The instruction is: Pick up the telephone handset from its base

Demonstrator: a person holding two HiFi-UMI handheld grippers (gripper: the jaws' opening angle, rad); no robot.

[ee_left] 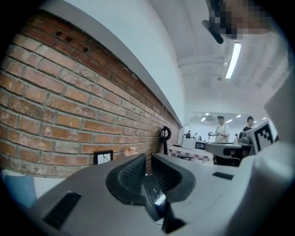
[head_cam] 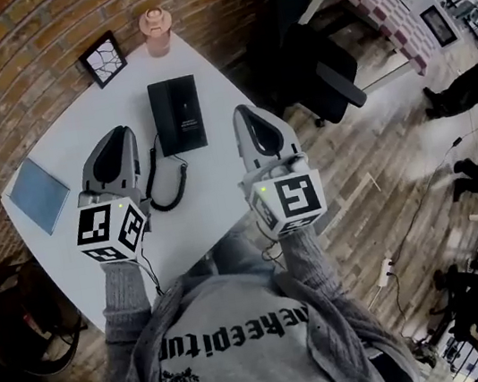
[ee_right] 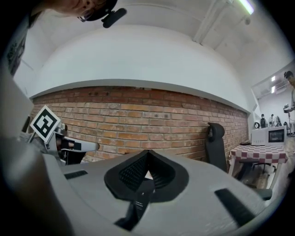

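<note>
White table (head_cam: 212, 190) holds telephone (head_cam: 177, 114) lengthwise toward wall (head_cam: 8, 61); left gripper (head_cam: 124, 130) and right gripper (head_cam: 239, 110) closed.

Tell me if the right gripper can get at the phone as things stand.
Probably yes. The phone lies on the table just left of the right gripper, with nothing between them. Its jaws are shut, though, so they would have to open first.

A brick wall (head_cam: 7, 52), white desk (head_cam: 220, 189), office chair (head_cam: 323, 72) and ceiling strip lights (ee_left: 234, 60) mark an open office.
</note>
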